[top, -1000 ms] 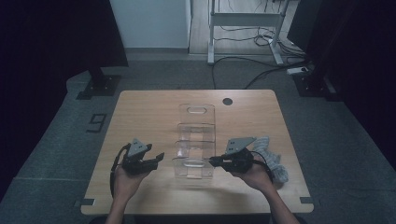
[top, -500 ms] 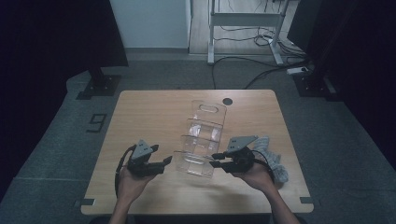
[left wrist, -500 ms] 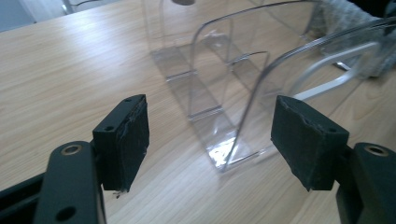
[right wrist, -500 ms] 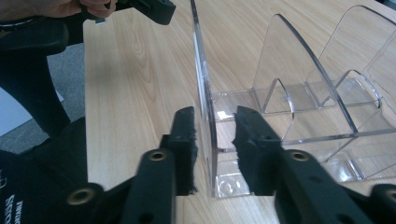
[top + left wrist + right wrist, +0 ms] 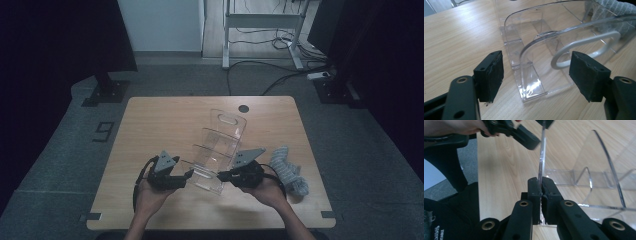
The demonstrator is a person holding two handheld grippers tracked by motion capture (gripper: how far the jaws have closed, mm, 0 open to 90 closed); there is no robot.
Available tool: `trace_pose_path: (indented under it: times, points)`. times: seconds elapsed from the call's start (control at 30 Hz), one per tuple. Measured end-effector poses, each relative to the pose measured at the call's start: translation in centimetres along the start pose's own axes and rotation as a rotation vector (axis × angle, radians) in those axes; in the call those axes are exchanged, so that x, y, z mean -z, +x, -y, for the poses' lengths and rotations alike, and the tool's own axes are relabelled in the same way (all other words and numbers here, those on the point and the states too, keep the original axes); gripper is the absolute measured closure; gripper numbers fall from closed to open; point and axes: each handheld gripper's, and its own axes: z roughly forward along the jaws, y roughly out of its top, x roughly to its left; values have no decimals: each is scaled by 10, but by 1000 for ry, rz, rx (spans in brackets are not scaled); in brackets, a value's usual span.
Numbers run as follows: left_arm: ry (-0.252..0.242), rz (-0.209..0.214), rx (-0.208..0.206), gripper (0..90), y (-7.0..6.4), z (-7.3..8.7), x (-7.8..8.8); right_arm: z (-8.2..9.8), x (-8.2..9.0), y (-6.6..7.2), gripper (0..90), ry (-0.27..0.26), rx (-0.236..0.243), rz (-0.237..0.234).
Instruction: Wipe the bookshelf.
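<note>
A clear acrylic tiered holder [image 5: 216,147] lies slanted across the wooden table [image 5: 150,130]. My right gripper [image 5: 223,176] is shut on a thin upright wall at its near right end, and the right gripper view shows the pads [image 5: 541,186] pinching the clear sheet [image 5: 599,165]. My left gripper [image 5: 189,175] sits at the holder's near left end. Its jaws have just been opening. In the left gripper view the holder's curved near wall [image 5: 534,55] stands between the open pads [image 5: 491,72], untouched. The left gripper [image 5: 527,137] also shows beyond the sheet.
A grey knitted cloth [image 5: 289,172] lies bunched on the table just right of my right hand, and its edge [image 5: 614,10] shows behind the holder. A round cable hole [image 5: 243,108] sits near the far edge. Cables and a desk frame stand on the floor beyond.
The holder has turned, its far end swinging right while its near end shifted left. My left gripper has moved right, up to the holder's near end. The right gripper kept its grip.
</note>
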Motion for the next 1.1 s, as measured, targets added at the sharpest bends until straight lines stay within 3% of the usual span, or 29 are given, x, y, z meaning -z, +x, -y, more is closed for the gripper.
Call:
trace_pose_path:
  times: [0.2,0.4,0.47,0.6,0.7,0.83,0.97,1.1]
  points:
    - [-1,-54,9,309,1,1,-7,-7,-12,8,824,13,27,-19]
    - [3,-66,6,404,-2,1,-13,-8,-14,10,807,17,28,-24]
    - [4,-74,0,431,-3,1,-12,-8,-12,10,765,11,22,-31]
    - [5,-76,5,436,-2,1,-12,-4,-2,7,594,12,4,-14]
    - [8,-82,7,435,0,2,-11,3,6,1,513,46,9,39]
    - [9,-97,17,430,2,3,-10,15,18,-11,425,62,-23,106]
    - [13,-114,38,395,6,4,-8,31,29,-26,326,99,-81,224]
    - [14,-108,47,417,9,4,-6,45,41,-40,257,123,-117,320]
